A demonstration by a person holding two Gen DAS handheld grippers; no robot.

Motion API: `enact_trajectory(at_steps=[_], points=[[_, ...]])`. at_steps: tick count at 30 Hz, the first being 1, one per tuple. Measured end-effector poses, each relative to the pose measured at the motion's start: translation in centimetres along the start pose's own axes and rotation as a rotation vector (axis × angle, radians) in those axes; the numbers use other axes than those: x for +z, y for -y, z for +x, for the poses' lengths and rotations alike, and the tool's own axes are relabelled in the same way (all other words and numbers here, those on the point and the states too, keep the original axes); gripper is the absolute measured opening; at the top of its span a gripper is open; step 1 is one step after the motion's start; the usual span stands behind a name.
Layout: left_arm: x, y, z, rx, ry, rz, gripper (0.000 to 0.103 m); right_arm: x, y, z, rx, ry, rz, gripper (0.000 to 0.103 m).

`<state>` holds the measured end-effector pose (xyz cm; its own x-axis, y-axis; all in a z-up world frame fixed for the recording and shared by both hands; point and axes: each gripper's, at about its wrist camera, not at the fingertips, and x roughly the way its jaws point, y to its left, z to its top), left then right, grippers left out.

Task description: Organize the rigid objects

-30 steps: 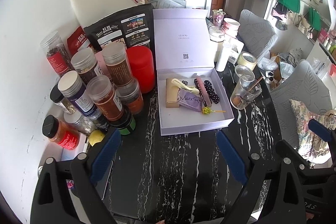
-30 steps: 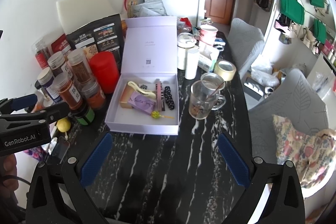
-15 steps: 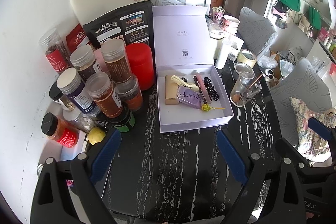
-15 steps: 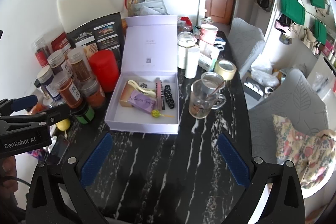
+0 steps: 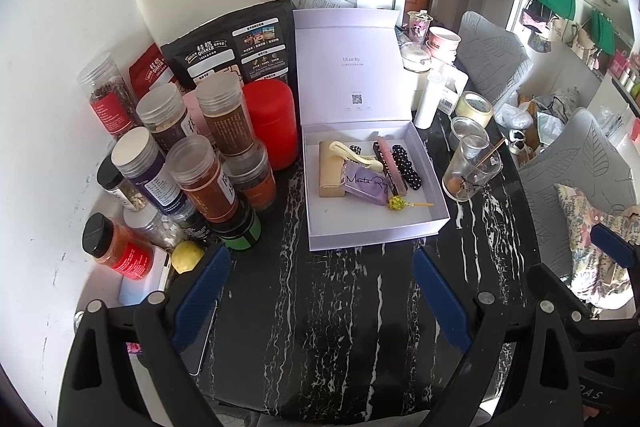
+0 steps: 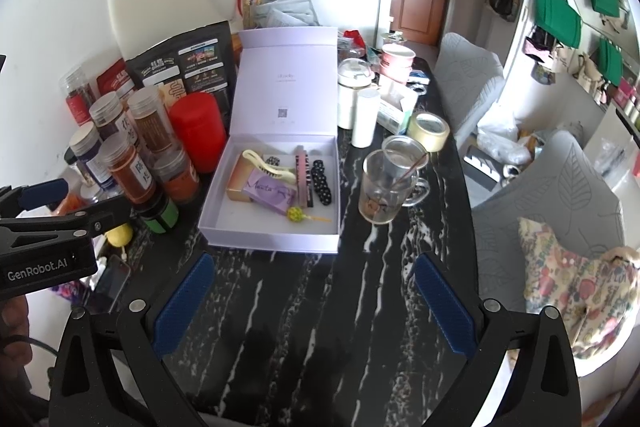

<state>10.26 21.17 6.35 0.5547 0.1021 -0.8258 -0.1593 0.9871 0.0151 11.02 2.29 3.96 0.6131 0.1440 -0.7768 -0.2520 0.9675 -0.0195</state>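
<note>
An open lilac gift box (image 5: pixel 438 205) (image 6: pixel 224 183) sits mid-table with its lid standing up behind it. Inside lie a gold box (image 5: pixel 330 171), a purple card box (image 5: pixel 366 183) (image 6: pixel 272 193), a cream hair clip (image 5: pixel 354 155), a pink bar, a black dotted clip (image 5: pixel 406 167) and a yellow-green ball pick (image 5: pixel 396 203) (image 6: pixel 295 214). My left gripper (image 5: pixel 320 291) hovers open over bare table in front of the box, nothing between its blue pads. My right gripper (image 6: pixel 314 301) is likewise open and empty, nearer the table's front; the left gripper's body shows at that view's left edge.
Several spice jars (image 5: pixel 200 179) and a red canister (image 5: pixel 272 121) crowd the left. A glass mug (image 6: pixel 384 193) with a strainer, tape roll (image 6: pixel 430 131) and white bottles stand right of the box. A lemon (image 5: pixel 186 255) and phone (image 5: pixel 200 331) lie front left. Grey chairs flank the right edge.
</note>
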Motion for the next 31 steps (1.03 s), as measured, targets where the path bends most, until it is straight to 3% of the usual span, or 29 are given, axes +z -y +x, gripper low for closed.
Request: enact_trajectory(at_steps=[31], points=[[0.5, 0.0, 1.9, -0.037, -0.032, 0.022, 0.094, 0.3, 0.0, 1.7, -0.009, -0.051, -0.008, 0.102]])
